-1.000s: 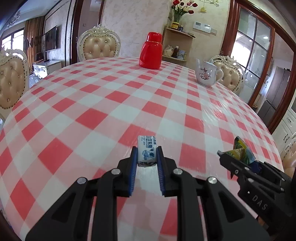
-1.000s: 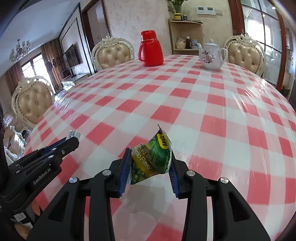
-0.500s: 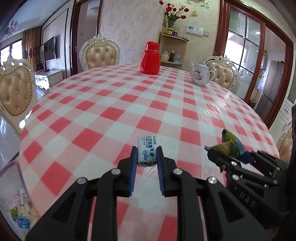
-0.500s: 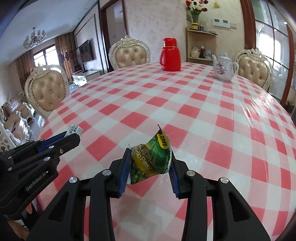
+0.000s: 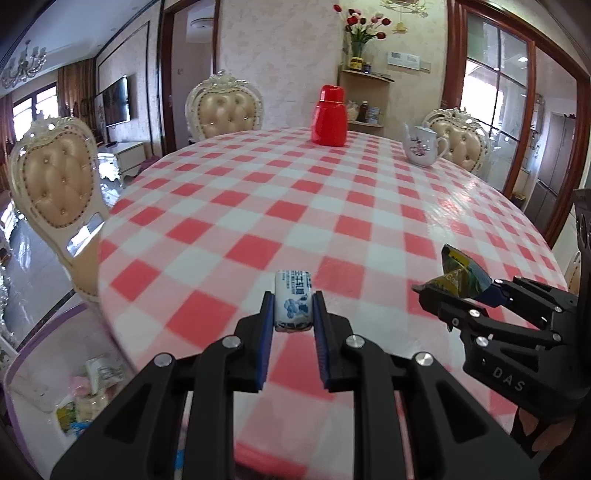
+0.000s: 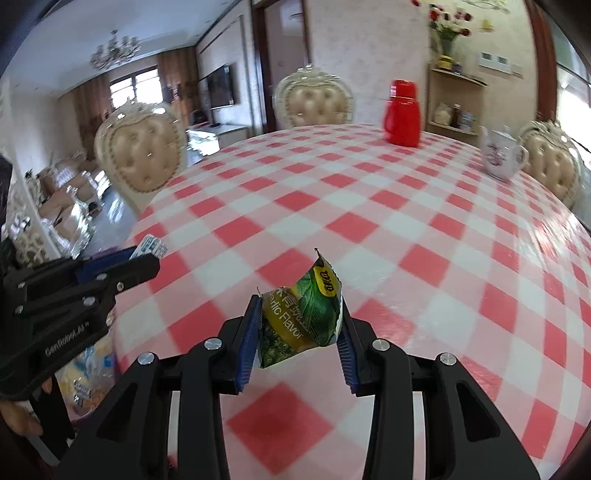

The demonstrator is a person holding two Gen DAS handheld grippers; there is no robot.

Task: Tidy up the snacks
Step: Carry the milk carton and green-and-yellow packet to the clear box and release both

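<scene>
Round surface [image 5: 332,206] under a glossy red-and-white checked cloth, window glare along its right side. Far edge: red flask [image 5: 329,116] near the middle, white flowered teapot [image 5: 421,149] to its right, well apart. Three tufted cream chairs around the rim: one [image 5: 225,107] behind the flask's left, one [image 5: 55,177] at the left edge, one [image 5: 460,142] just behind the teapot. Back wall papered pale, with a wooden corner shelf [image 5: 364,98] of jars, a vase of red and white flowers [image 5: 360,29] on top. Glazed wood-framed doors at right; at left a doorway, a wall-mounted TV [image 5: 116,99], a low white cabinet, a chandelier [image 5: 24,68] and curtained windows. Floor tiled and shiny.

Near edge, above the cloth: left gripper [image 5: 293,314], jaws narrow, clamped on a small white-and-blue packet [image 5: 293,304] standing upright between the blue pads. Right gripper [image 6: 301,332], jaws somewhat wider, pressed on a crumpled green packet [image 6: 301,317] with a yellow label, tilted, top corner up. Both packets clear of the cloth. Beyond the near-left rim, lower down, a clear bin with a purple rim [image 5: 40,332] holding assorted packets, blurred.
</scene>
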